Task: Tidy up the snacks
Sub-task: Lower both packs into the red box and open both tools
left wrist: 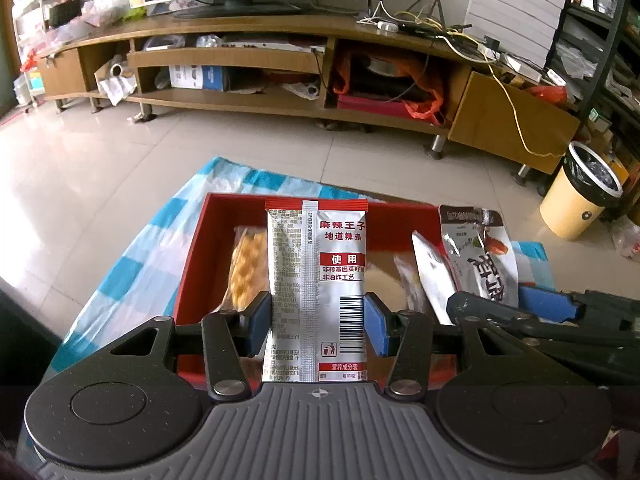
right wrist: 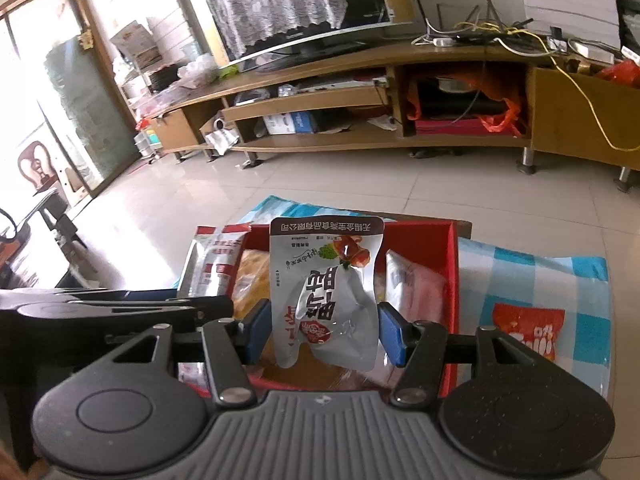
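My left gripper [left wrist: 317, 320] is shut on a silver and red spicy-strip packet [left wrist: 316, 280], held upright over the red box [left wrist: 208, 240]. My right gripper [right wrist: 325, 328] is shut on a silver packet with a meat picture [right wrist: 325, 292], held over the same red box [right wrist: 452, 256]. Each packet also shows in the other view: the meat packet [left wrist: 480, 256] at the right, the spicy-strip packet [right wrist: 212, 264] at the left. In the box lie a yellow snack bag [left wrist: 246, 272] and a pinkish packet [right wrist: 416, 292].
The box stands on a blue and white checked cloth [left wrist: 160, 240] over a low table. A red snack bag [right wrist: 528, 332] lies on the cloth to the right. Beyond are tiled floor, a long wooden TV stand [left wrist: 280, 60] and a yellow bin [left wrist: 580, 192].
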The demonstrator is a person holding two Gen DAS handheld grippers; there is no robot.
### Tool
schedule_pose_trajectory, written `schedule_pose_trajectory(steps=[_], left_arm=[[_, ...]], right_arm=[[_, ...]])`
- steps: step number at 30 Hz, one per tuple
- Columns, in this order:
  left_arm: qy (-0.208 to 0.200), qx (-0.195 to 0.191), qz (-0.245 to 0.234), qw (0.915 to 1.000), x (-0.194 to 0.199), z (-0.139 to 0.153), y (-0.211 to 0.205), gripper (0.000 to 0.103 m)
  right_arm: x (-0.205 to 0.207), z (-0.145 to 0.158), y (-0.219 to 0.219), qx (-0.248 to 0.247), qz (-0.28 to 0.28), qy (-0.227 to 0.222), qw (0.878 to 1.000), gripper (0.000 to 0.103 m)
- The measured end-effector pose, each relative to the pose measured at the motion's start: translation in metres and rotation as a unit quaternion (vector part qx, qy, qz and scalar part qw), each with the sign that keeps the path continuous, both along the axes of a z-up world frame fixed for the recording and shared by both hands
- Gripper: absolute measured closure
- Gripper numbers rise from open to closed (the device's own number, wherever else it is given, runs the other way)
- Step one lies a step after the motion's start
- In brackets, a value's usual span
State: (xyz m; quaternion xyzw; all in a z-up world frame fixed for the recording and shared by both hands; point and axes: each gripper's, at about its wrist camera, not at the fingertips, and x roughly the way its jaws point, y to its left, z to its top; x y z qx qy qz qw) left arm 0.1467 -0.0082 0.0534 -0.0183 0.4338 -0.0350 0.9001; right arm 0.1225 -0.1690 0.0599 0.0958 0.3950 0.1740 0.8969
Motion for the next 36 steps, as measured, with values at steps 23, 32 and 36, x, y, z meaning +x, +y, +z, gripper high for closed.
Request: schedule_pose_trajectory(steps=[23,32,36], left_arm=[[0.011,0.042,0.001,0.9991,0.032,-0.023,-0.019,0.029],[0.003,0.038,-0.010,0.9992,0.025,-0.016,-0.026,0.026],[0.002,0.036,-0.016,0.9992,0.022,-0.015,-0.031,0.025]], right_arm=[[0.040,-0.030,-0.017,0.002,-0.028,0.048,0.998,0.046],[0.030,-0.016,-0.031,0.012,-0.040,0.025,0.999,0.045],[0.025,-0.014,-0.043,0.010,-0.051,0.024,0.998,0.045]])
